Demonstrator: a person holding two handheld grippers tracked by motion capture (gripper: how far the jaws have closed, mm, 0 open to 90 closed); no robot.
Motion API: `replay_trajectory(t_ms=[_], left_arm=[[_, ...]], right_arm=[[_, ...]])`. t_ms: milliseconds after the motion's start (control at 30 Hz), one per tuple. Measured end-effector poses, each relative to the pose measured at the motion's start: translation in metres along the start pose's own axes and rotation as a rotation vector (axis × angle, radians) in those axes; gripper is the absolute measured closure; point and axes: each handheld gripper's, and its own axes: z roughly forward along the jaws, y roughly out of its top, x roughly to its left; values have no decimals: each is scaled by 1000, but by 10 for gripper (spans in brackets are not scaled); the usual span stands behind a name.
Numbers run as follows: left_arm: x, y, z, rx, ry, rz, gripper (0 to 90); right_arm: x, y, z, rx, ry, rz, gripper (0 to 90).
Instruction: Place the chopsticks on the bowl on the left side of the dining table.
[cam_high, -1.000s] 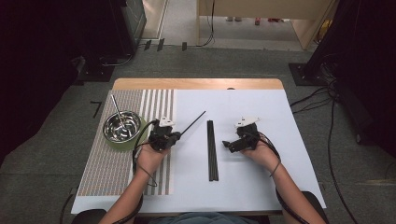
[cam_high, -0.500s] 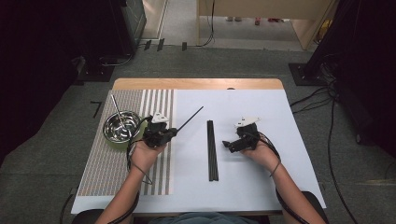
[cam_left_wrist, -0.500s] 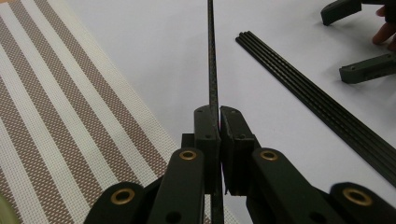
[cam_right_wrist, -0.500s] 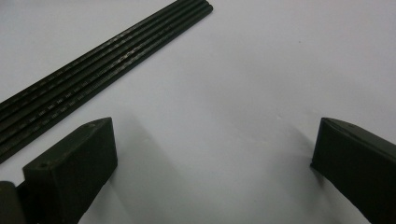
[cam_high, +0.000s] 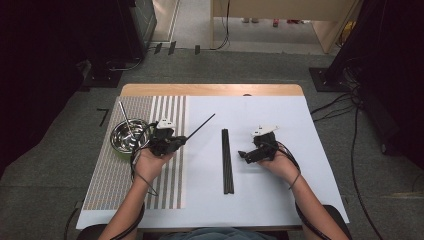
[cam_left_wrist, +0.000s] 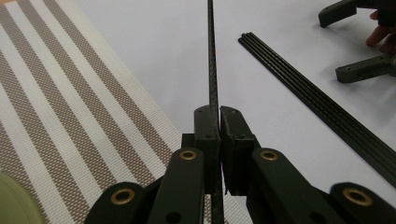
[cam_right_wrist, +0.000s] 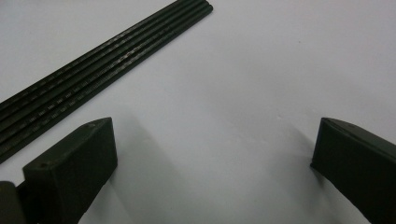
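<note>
One rod (cam_left_wrist: 213, 70) clenched in left tongs (cam_left_wrist: 218, 116), tip cropped | right tongs (cam_right_wrist: 210, 154) released

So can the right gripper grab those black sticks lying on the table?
Probably yes. The right gripper is open, empty and pointed toward the black sticks, with only bare white table between them.

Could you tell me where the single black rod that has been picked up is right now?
In the high view, the black rod is clamped in the left claw, slanting up-right over the white sheet between the steel bowl and the rod bundle.
</note>
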Motion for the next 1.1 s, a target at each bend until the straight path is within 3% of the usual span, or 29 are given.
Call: replay_trajectory(t_ms=[1100], left_arm=[[23,-1,-22,9,5,0,876]], right_arm=[[0,0,0,0,0,-2,0]])
